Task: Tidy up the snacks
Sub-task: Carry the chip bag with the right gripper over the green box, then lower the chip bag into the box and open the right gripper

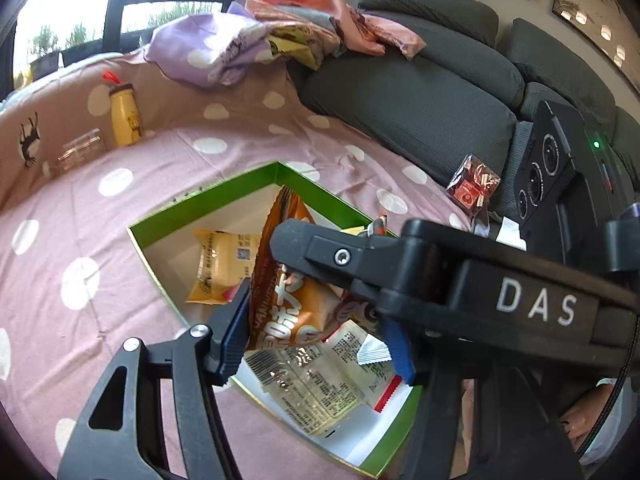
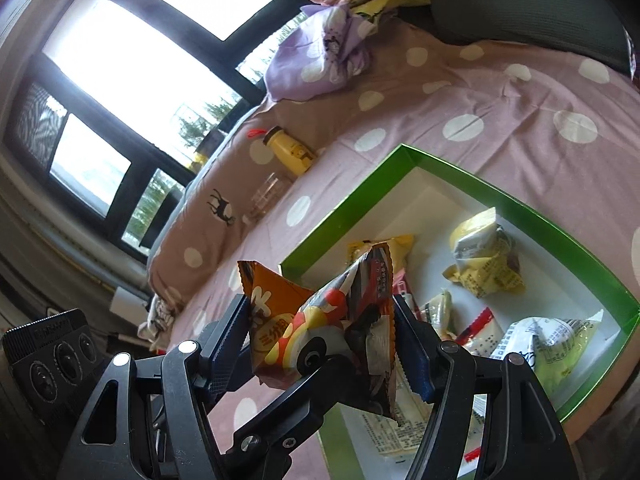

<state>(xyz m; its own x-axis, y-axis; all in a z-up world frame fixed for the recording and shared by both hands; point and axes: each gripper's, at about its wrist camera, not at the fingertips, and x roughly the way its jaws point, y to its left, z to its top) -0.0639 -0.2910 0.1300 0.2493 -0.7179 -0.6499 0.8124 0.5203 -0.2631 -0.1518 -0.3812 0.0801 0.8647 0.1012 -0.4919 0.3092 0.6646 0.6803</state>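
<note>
An orange snack packet (image 1: 288,304) hangs over the green box (image 1: 240,184), which has a white inside. My left gripper (image 1: 316,320) is shut on this packet, its blue pads on either side. From the right, my right gripper crosses above it, and one of its black fingers (image 1: 320,252) lies against the packet's top. In the right wrist view my right gripper (image 2: 320,312) is shut on the same crumpled orange packet (image 2: 288,320) just outside the box rim (image 2: 480,184). A left gripper finger (image 2: 316,364) reaches up from below. Several wrapped snacks lie in the box, among them a yellow packet (image 2: 484,260).
The box sits on a pink dotted bedspread (image 1: 80,240). A yellow bottle (image 1: 126,116) and a clear glass jar (image 1: 80,152) stand at the far side. A small red packet (image 1: 472,184) leans on grey cushions (image 1: 420,112). Crumpled clothes (image 1: 224,44) are piled behind.
</note>
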